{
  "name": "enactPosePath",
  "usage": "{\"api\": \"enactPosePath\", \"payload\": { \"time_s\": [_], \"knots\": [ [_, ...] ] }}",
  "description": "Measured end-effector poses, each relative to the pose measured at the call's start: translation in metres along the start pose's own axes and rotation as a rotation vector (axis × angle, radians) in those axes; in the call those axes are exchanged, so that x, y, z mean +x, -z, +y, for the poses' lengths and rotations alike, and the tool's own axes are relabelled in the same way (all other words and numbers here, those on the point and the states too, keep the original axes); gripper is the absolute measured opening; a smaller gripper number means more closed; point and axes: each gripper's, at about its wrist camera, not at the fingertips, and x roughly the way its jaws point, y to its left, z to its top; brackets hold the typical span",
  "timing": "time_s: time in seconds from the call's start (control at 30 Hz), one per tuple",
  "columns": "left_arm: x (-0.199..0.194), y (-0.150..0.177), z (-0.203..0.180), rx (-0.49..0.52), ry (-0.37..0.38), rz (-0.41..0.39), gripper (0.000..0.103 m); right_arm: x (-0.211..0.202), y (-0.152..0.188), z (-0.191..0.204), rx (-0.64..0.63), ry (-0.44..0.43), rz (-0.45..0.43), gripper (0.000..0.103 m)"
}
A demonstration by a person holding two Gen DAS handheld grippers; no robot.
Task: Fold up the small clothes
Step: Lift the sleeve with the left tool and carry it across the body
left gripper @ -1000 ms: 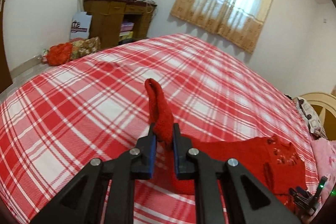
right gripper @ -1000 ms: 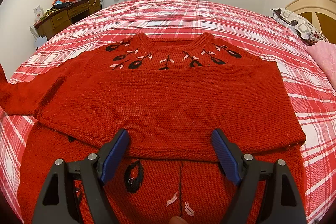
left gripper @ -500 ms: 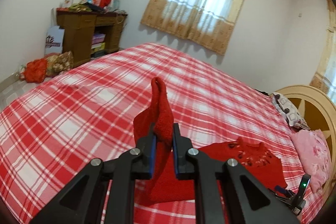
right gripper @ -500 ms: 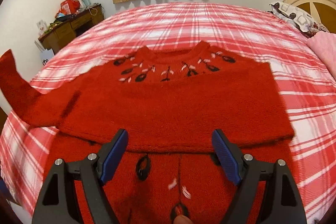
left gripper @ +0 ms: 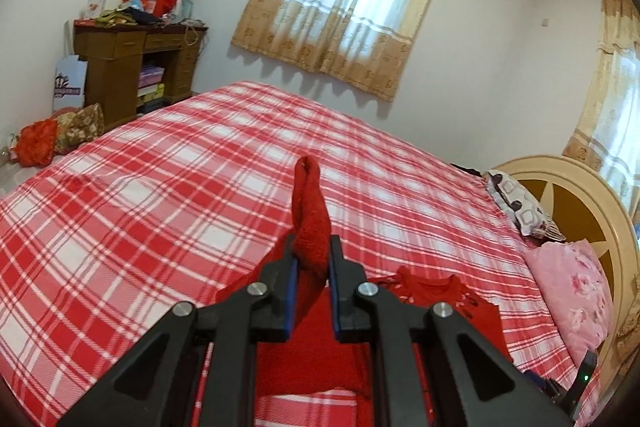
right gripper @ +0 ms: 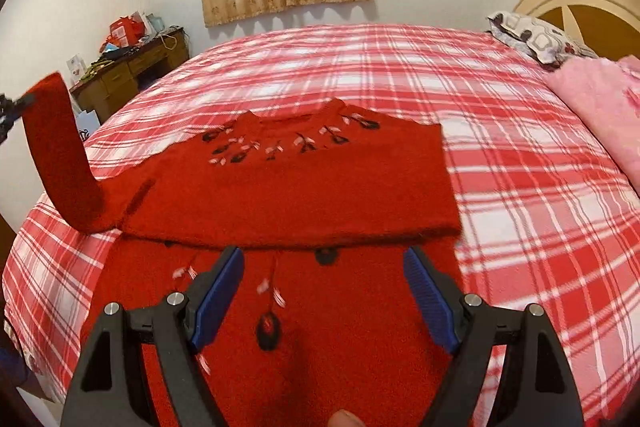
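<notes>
Pinching the cuff end of the sleeve (left gripper: 310,215), the left gripper (left gripper: 311,259) has its jaws pressed nearly together on the knit, so the red fabric stands up between the blue pads and trails down below them toward the rest of the red sweater (left gripper: 436,291) on the plaid bedspread (left gripper: 160,187). Holding it by the tip looks deliberate — it lets the whole sleeve be carried across the body in one sweep.

From the right wrist view, the sweater lies flat on the bedspread (right gripper: 520,155), neck toward the far side, with a band of fabric already laid across its middle. The lifted sleeve (right gripper: 60,155) rises clear of the bed at the left edge, hanging from the left gripper's tip (right gripper: 10,111). The right gripper (right gripper: 324,287) hovers over the lower part of the sweater with jaws spread wide and nothing between them — probably kept ready to pin or smooth the body while the sleeve comes over.
</notes>
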Motion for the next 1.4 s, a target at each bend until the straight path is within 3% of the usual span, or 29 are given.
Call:
{"api": "enactPosePath", "payload": {
  "time_s": [0.53,1.07,1.4],
  "knots": [
    [0.004,-0.017,-0.085,0.063,0.097,-0.032,0.014,-0.016,0.038,-0.023,0.039,0.006,-0.002,0.082],
    [0.014,-0.024,-0.159,0.111,0.174,-0.057,0.014,-0.013,0.047,-0.034,0.088,-0.034,-0.014,0.082],
    [0.035,0.001,-0.210,0.163,0.228,-0.028,0.014,-0.006,0.053,-0.034,0.100,-0.046,0.002,0.082]
  ]
}}
